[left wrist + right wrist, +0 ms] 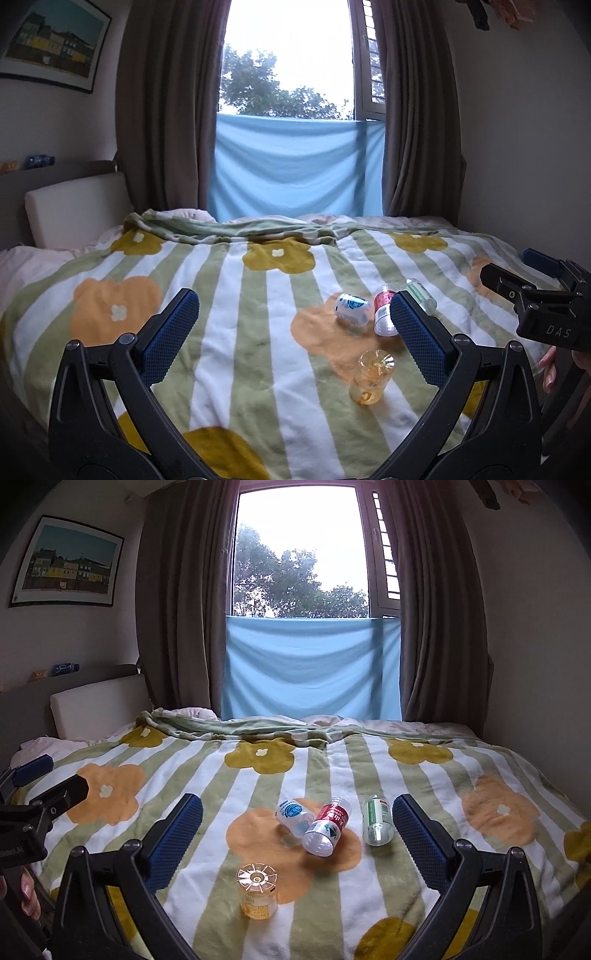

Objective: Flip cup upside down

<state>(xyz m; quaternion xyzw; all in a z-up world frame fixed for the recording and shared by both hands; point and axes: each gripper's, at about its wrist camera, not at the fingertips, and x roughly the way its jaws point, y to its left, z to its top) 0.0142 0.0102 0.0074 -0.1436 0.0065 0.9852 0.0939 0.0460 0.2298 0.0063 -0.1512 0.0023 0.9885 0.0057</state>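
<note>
It was a home bedroom. A bed (332, 760) with a flowered blanket (207, 849) lay ahead of the gripper. Beyond it hung curtains (177, 602) and a framed picture (68, 563).

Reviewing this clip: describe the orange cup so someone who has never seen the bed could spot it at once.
Find the striped flower blanket on the bed, then its big orange flower in the middle. The orange cup stands at that flower's near edge, closest to the grippers. Unlike the three cut bottles lying tipped over behind it, it stands alone, see-through orange, with its ribbed base facing up.
</note>
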